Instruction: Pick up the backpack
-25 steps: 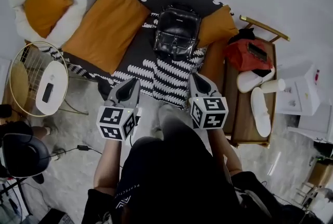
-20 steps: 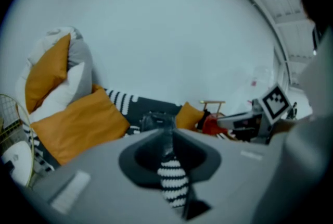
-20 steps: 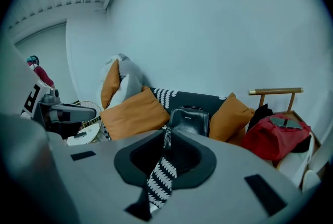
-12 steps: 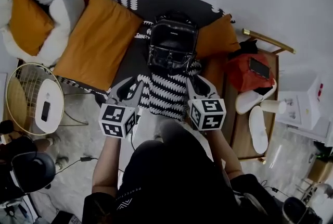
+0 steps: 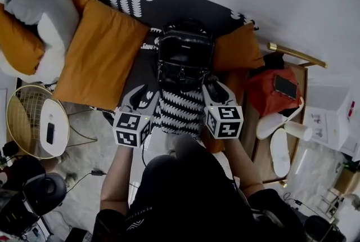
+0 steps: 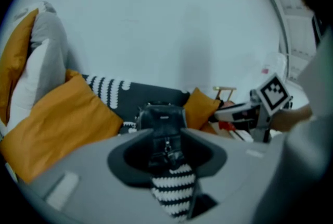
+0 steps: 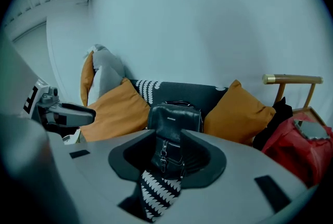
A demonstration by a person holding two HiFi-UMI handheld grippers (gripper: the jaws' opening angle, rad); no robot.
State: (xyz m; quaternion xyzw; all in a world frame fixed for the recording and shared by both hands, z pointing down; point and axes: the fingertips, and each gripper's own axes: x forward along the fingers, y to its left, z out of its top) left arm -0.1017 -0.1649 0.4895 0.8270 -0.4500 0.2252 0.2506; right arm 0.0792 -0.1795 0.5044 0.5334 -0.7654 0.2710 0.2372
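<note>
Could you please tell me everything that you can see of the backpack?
The backpack is small, black and glossy, leather-like by its look. It has a loop handle on top and a front pocket with a buckled strap down the middle. It looks closed and stands upright on a dark throw with a white pattern. In the head view a large orange cushion lies at its left, and a small orange cushion seems to touch its right side. Nothing holds it.

Grey left claw [image 5: 143, 94] and right claw [image 5: 214, 88] bear black-and-white marker cubes [image 5: 132, 129]; black clothing [image 5: 180, 196].
</note>
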